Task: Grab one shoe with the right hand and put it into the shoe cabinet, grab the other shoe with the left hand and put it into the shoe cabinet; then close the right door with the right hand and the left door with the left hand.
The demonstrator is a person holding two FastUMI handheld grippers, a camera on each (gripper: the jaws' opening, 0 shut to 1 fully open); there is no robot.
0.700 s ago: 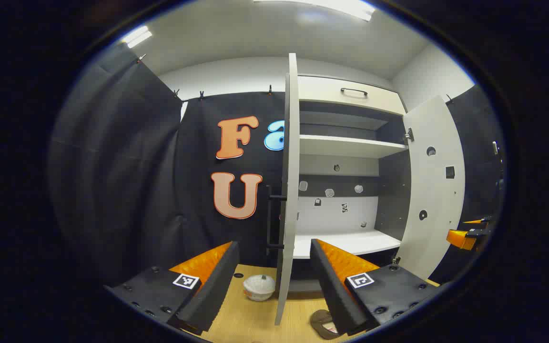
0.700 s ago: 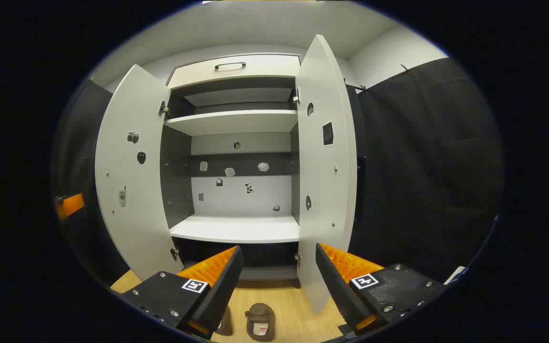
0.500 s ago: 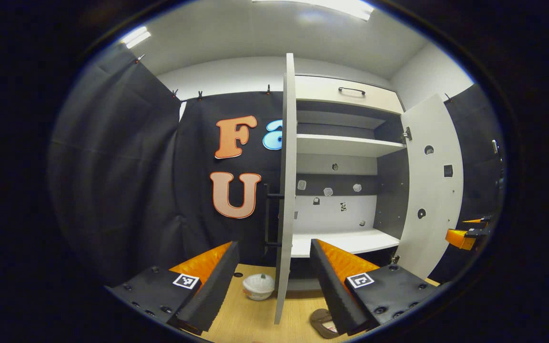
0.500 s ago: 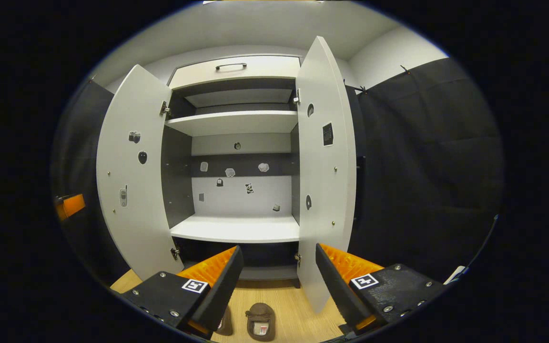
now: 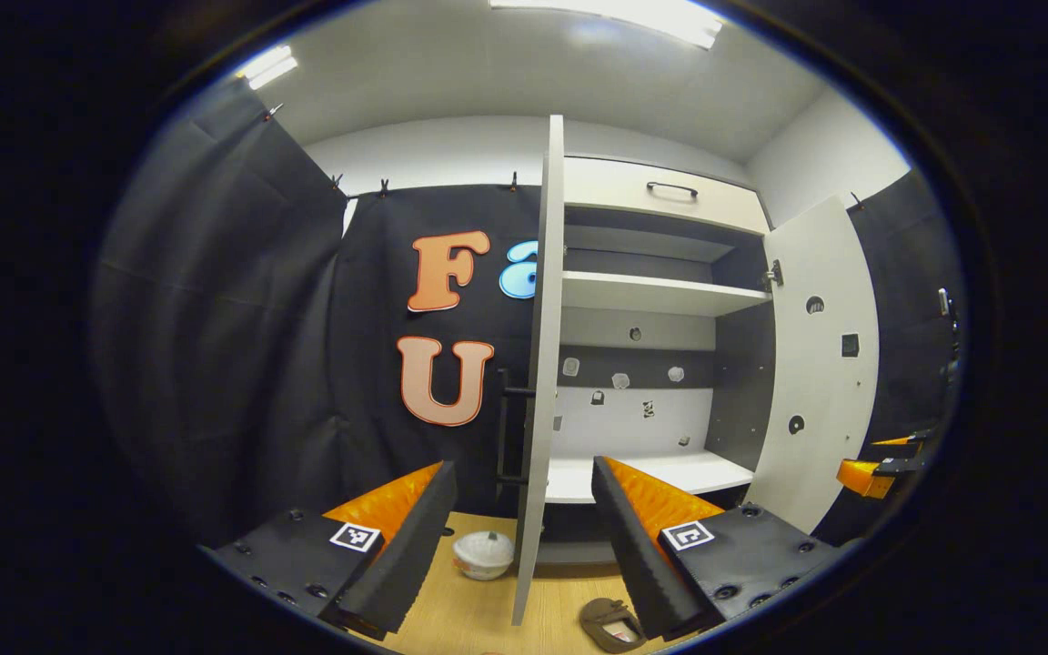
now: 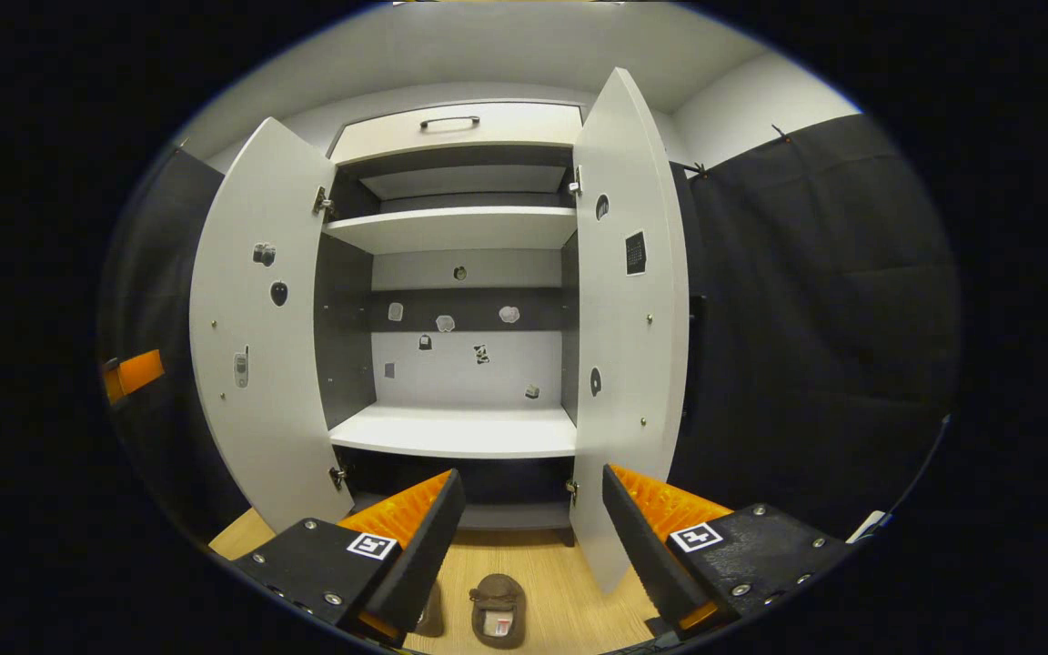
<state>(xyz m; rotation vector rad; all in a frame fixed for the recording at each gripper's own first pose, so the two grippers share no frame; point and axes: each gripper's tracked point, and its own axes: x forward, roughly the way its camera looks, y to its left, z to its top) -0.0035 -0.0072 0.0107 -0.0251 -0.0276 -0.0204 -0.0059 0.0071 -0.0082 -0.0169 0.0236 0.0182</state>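
1. Both the right gripper (image 6: 531,528) and the left gripper (image 5: 524,518) are held with fingers spread, nothing between them.
2. A brown shoe (image 6: 498,610) lies on the floor just before the shoe cabinet (image 6: 451,432); its partner (image 6: 430,611) is beside it, half hidden.
3. Soft, light, pliable handling is judged likely; the shoe's sides are best pinched at mid-length.

Two brown shoes (image 6: 498,610) on floor, cabinet (image 6: 456,232) doors open

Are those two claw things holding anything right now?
No. The left gripper and right gripper are both open and empty; the shoes lie on the floor.
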